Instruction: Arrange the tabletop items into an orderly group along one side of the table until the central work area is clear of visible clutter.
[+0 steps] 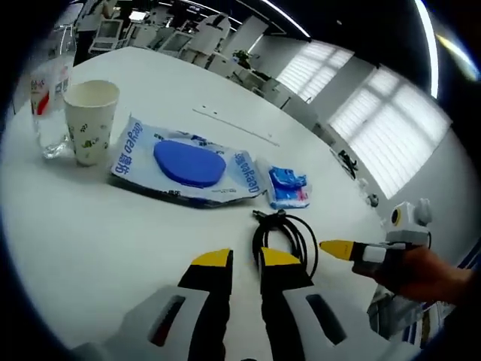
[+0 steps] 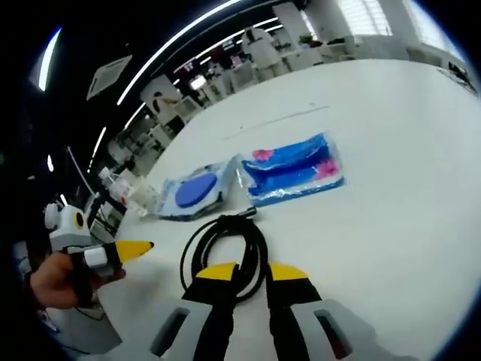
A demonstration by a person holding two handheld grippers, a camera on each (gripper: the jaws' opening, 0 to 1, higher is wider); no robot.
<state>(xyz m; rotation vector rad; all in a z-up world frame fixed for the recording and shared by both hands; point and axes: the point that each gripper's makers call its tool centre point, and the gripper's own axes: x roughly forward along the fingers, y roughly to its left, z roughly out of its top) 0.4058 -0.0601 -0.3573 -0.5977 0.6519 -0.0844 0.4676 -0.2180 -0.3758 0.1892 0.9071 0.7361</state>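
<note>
A coiled black cable point(image 1: 286, 235) lies on the white table point(image 1: 90, 241), just past my left gripper point(image 1: 246, 259). Its jaws stand a little apart with nothing between them. My right gripper point(image 2: 253, 271) is open by a narrow gap, and the near edge of the cable point(image 2: 225, 244) reaches its fingertips. That gripper's yellow tip point(image 1: 342, 249) comes in from the right beside the coil. The left gripper's tip point(image 2: 129, 250) shows at the left, held by a hand. Beyond the cable lie a blue wipes pack point(image 1: 188, 163) and a small blue tissue packet point(image 1: 288, 186).
A paper cup point(image 1: 90, 120) and a clear plastic bottle point(image 1: 49, 105) stand together at the far left, next to the wipes pack. The tissue packet point(image 2: 293, 169) and wipes pack point(image 2: 194, 192) lie side by side. Office desks and chairs stand beyond the table's far edge.
</note>
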